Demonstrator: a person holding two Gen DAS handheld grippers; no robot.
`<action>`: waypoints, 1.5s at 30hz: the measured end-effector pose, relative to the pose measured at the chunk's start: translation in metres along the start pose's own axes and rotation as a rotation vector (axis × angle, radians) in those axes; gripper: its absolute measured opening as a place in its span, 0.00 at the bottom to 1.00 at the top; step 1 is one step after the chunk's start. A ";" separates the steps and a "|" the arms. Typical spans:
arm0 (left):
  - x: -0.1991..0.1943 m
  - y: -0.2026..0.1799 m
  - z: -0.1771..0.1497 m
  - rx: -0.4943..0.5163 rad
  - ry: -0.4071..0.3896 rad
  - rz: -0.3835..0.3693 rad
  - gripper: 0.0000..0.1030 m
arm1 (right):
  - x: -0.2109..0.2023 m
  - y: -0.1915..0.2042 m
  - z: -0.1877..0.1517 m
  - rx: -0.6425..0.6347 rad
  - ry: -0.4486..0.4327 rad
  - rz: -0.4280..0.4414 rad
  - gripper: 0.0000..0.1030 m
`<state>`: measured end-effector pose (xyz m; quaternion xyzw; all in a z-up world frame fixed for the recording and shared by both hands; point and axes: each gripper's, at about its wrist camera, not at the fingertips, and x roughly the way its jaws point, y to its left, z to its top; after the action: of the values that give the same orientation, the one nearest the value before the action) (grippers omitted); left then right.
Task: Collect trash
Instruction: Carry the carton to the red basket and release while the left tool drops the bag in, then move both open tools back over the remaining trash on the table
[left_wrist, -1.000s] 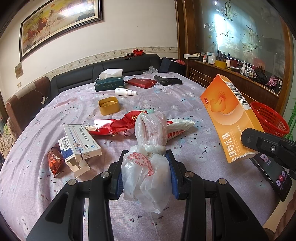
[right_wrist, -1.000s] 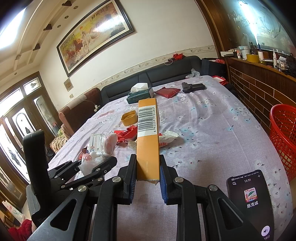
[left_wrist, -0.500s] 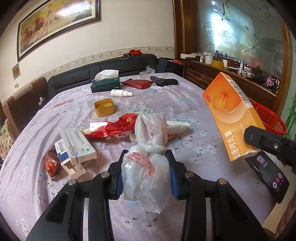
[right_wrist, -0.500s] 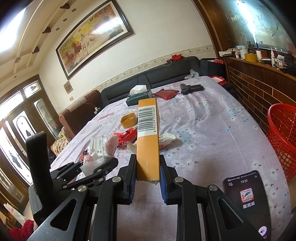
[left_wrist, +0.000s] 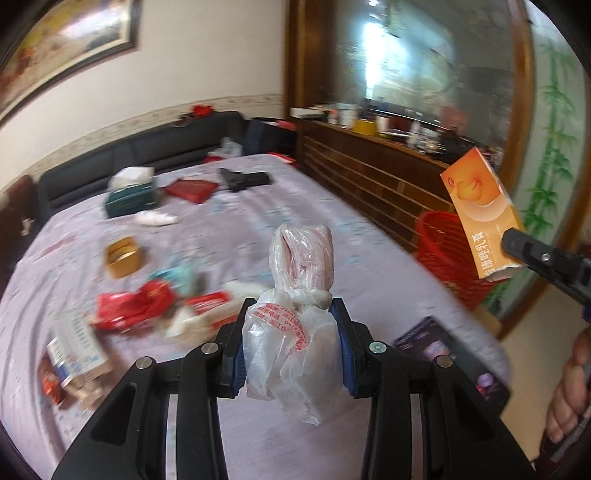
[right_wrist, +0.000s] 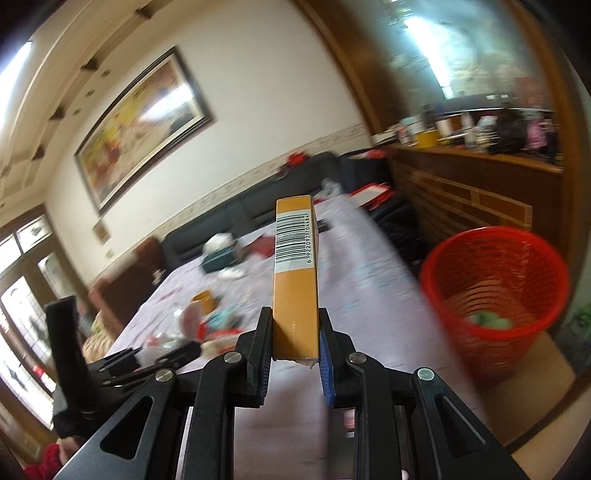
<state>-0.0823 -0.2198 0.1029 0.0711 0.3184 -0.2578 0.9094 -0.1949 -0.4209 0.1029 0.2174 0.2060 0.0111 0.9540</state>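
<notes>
My left gripper is shut on a knotted white plastic bag with red print, held above the purple flowered tablecloth. My right gripper is shut on the lower end of a long orange carton with a barcode, standing upright between the pads. The left wrist view shows that same orange carton at the far right, in front of the red mesh waste basket. The red basket stands on the floor to the right of the table, with something green inside.
Red wrappers, a white and blue medicine box, a gold tin, a green tissue box, a red pouch and a black object lie on the table. A phone rests at the table's right edge. A wooden counter runs behind the basket.
Both grippers have swung to the right and risen, each keeping its load. The red basket has come much further into both views, and the table litter has slid left.
</notes>
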 end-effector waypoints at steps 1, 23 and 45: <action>0.002 -0.006 0.004 0.003 0.008 -0.023 0.37 | -0.005 -0.010 0.002 0.012 -0.009 -0.023 0.23; 0.141 -0.195 0.093 0.158 0.194 -0.346 0.46 | -0.013 -0.170 0.053 0.219 0.005 -0.210 0.26; 0.048 -0.095 0.044 0.091 0.089 -0.194 0.63 | -0.010 -0.071 0.027 0.086 0.067 -0.065 0.40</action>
<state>-0.0752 -0.3340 0.1110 0.0926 0.3519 -0.3555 0.8609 -0.1980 -0.4979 0.0992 0.2511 0.2450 -0.0216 0.9362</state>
